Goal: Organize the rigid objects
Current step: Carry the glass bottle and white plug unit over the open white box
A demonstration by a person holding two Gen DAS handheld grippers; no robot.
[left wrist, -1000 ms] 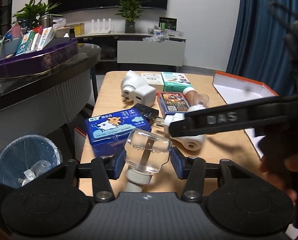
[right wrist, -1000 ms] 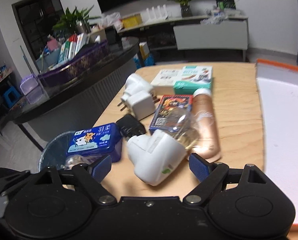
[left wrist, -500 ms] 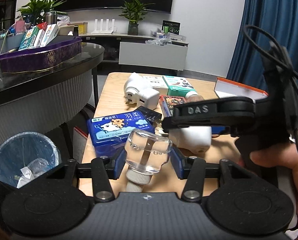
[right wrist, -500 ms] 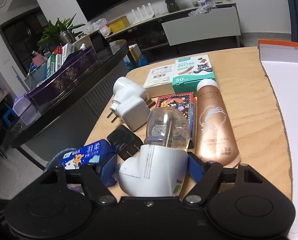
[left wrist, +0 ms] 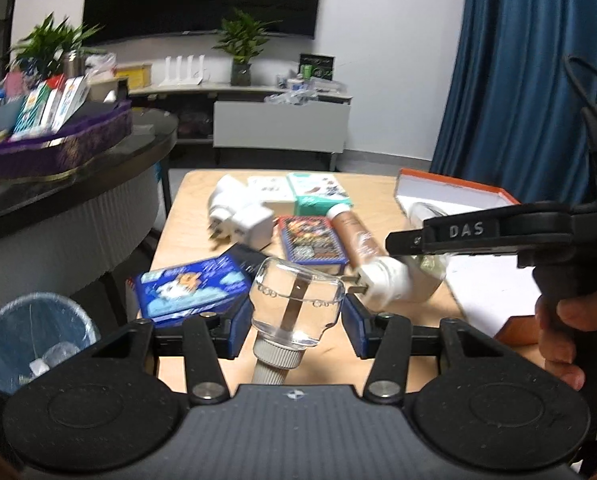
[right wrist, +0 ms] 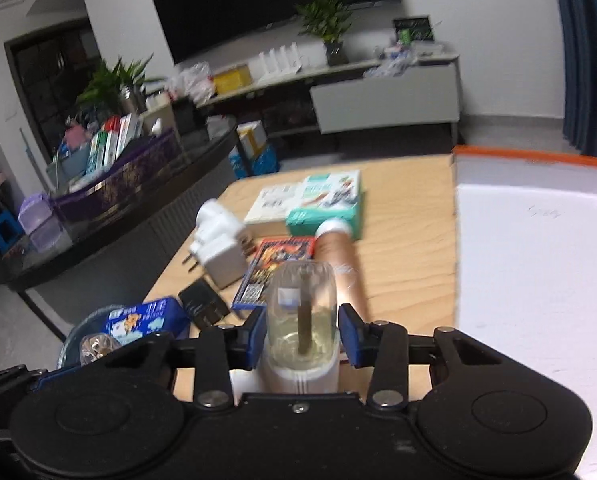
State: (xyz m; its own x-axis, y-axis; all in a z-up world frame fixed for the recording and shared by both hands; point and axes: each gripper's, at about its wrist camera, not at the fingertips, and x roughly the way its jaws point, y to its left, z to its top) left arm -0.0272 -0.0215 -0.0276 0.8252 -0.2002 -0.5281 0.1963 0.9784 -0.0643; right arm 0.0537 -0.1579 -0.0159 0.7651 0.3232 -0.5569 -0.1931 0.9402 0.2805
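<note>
Presently a clear bottle is clamped by the left gripper, while a white plug-in vaporizer is gripped by the right gripper above the table.

Right wrist view. The right gripper is closed, its blue pads pressing both sides of a plug-in mosquito repellent heater, whose white body carries a clear bottle with a brown wick and yellowish liquid. Landmark: the brown cosmetic tube, lying on the wooden table just behind the heater. Left of the tube lies a colourful card box; further left, a white plug adapter, a black charger and a blue tissue pack. Behind the tube sit a teal box and a white box. Right of the tube stands an orange-rimmed white tray.
</note>
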